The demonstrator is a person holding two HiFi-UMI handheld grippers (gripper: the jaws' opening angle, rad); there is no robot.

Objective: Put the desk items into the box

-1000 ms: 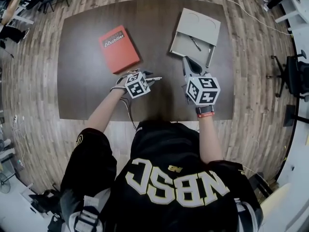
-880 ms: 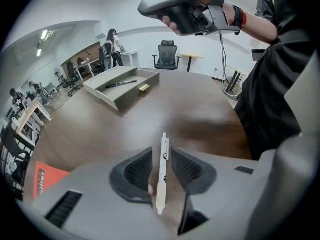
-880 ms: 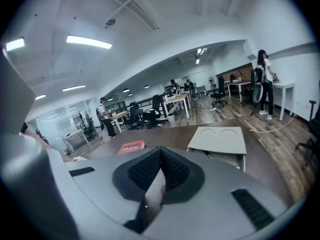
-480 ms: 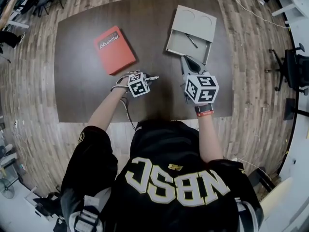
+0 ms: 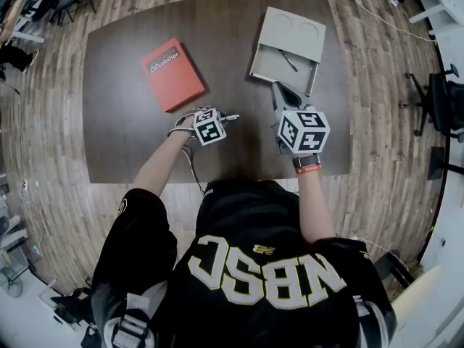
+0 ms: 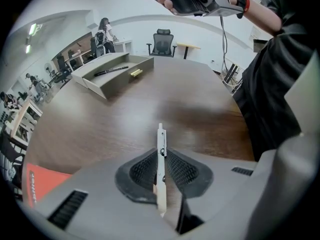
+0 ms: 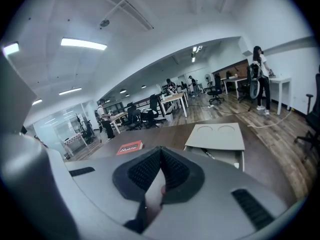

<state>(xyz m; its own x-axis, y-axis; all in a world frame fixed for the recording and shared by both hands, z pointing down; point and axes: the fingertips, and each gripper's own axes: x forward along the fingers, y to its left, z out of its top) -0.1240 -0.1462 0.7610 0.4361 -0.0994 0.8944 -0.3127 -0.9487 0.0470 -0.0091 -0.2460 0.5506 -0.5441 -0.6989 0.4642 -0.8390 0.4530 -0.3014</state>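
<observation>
A white pen (image 6: 160,169) lies between the pads of my left gripper (image 6: 161,151), whose jaws are closing and touch it on both sides. In the head view the pen (image 5: 230,116) sticks out to the right of the left gripper (image 5: 221,117) over the dark table (image 5: 130,136). The grey box (image 5: 284,67) stands at the far right with its lid slid back, and a black pen (image 5: 289,61) lies in it. My right gripper (image 5: 279,90) hovers just before the box, shut with nothing in it. A red book (image 5: 171,73) lies at the far left.
In the left gripper view the box (image 6: 112,74) also holds a small yellow item (image 6: 136,72). The right gripper view shows the box lid (image 7: 217,136) and the red book (image 7: 129,147). Office chairs, desks and people stand around the table.
My left gripper has shifted slightly away from me, with the white pen still sticking out of it. The right gripper has barely moved.
</observation>
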